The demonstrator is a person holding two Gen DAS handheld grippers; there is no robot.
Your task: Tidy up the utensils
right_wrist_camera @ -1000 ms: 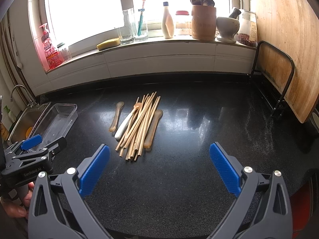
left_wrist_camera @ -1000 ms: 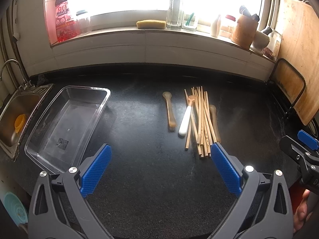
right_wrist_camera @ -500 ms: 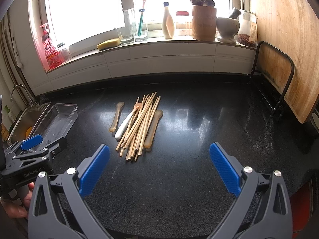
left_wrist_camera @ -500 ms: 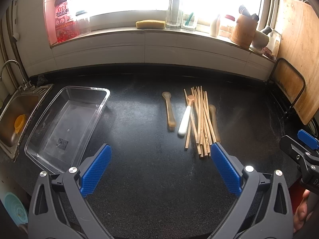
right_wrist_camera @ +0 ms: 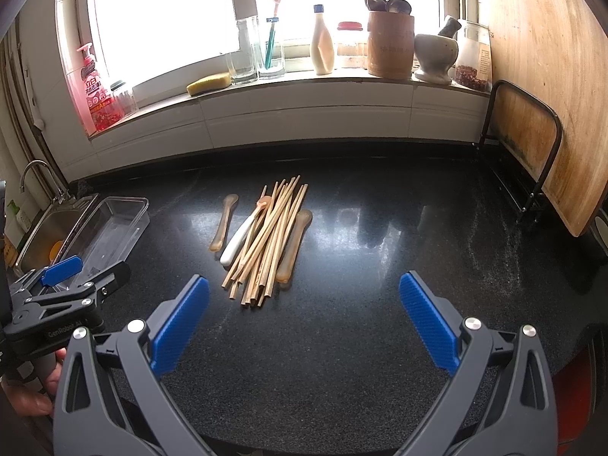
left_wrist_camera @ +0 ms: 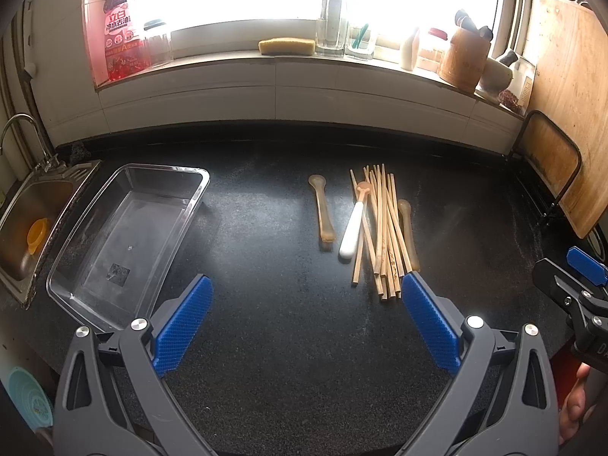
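1. The left gripper (left_wrist_camera: 306, 321) hangs over the dark worktop (left_wrist_camera: 288, 361), jaws spread wide and holding nothing.
2. The right gripper (right_wrist_camera: 304, 317) hangs likewise, jaws wide apart and empty.
3. Just beyond lie the chopsticks (right_wrist_camera: 266, 235) in a loose pile, a white-handled spoon (right_wrist_camera: 239, 241) touching their left side and a tan spoon (right_wrist_camera: 292, 249) partly under their right.
4. Another tan spoon (left_wrist_camera: 323, 211) lies apart, left of the pile.
5. A clear tray (left_wrist_camera: 68, 292) sits empty far left, beside the sink (left_wrist_camera: 22, 269).
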